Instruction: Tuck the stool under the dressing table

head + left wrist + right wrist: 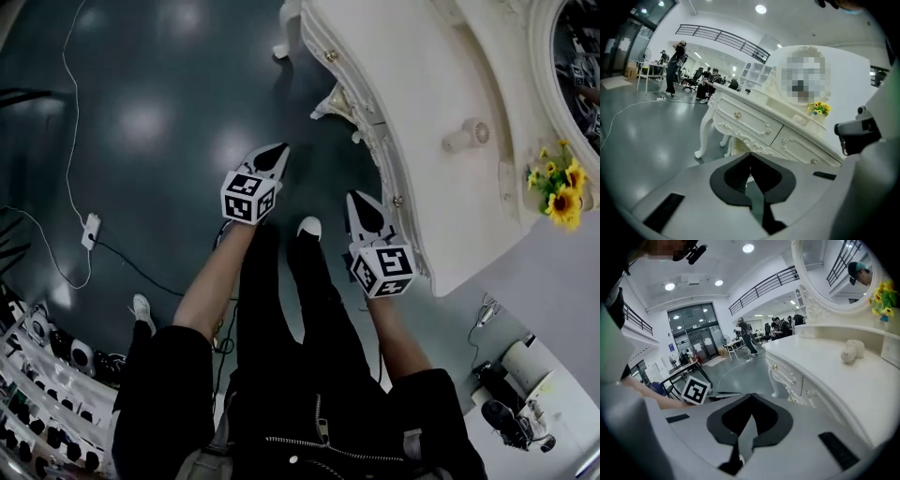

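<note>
Both your jaws are pressed together with nothing in them; the left gripper point(274, 155) and right gripper point(360, 204) hang over the floor point(141, 122). The white desk point(422, 112) lies at 2 o'clock of them, with the stool point(733, 145) tucked beneath it, mostly hidden.

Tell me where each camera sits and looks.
Head view: on the head, looking steeply down at floor and table; shows arms, legs, left gripper, right gripper.
Left gripper view: on that gripper, facing the table's drawers; shows its shut jaws.
Right gripper view: on that gripper, along the tabletop; shows its shut jaws, left gripper's cube.
All share table and flowers.
</note>
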`<state>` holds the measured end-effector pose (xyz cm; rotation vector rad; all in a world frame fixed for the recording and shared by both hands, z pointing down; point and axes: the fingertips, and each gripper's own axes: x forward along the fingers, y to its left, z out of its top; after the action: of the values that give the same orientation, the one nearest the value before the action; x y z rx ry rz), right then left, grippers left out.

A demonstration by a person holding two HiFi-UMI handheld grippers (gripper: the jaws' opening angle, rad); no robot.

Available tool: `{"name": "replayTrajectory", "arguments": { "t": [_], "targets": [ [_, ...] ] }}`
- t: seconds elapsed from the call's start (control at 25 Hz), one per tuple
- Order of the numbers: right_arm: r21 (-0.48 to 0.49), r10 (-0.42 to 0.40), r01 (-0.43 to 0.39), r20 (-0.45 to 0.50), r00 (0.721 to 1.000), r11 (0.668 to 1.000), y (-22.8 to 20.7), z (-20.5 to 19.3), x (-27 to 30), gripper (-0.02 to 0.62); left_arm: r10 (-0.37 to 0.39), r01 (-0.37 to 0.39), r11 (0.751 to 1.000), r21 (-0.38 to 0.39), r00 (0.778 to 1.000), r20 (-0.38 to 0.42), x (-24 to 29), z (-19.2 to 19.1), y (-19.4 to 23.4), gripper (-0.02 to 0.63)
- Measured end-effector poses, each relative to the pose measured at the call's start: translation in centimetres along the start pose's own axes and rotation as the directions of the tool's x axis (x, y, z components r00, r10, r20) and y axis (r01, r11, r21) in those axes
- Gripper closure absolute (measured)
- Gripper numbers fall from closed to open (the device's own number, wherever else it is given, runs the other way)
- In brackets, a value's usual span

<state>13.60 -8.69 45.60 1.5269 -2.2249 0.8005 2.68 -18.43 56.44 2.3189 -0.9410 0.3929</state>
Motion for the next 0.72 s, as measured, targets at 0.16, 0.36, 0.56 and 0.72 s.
{"name": "replayTrajectory", "arguments": {
  "t": [0.16, 0.36, 0.56, 0.72],
  "targets": [
    [-0.041, -0.009, 0.011, 0.066, 0.998, 0.999, 0.2, 4.1, -2.6, 0.589, 0.005, -0.007, 0.997, 0.08, 1.0, 0.028, -4.7, 3.2, -2.6, 0.584],
    [-0.082, -0.002, 0.013, 0.13, 0.991, 0.997, 0.7, 7.5, -5.6, 0.589, 0.019, -0.036, 0.988, 0.15, 0.994, 0.11, -9.4, 8.6, -5.7, 0.584],
    [-0.127, 0.018, 0.006, 0.192, 0.981, 0.992, 1.7, 10.9, -8.6, 0.589, 0.053, -0.093, 0.961, 0.26, 0.986, 0.156, -13.8, 13.5, -9.2, 0.584],
    [-0.194, 0.036, 0.014, 0.251, 0.967, 0.981, 2.1, 14.3, -11.3, 0.591, 0.051, -0.127, 0.933, 0.337, 0.973, 0.225, -16.6, 17.9, -12.1, 0.584]
  ]
}}
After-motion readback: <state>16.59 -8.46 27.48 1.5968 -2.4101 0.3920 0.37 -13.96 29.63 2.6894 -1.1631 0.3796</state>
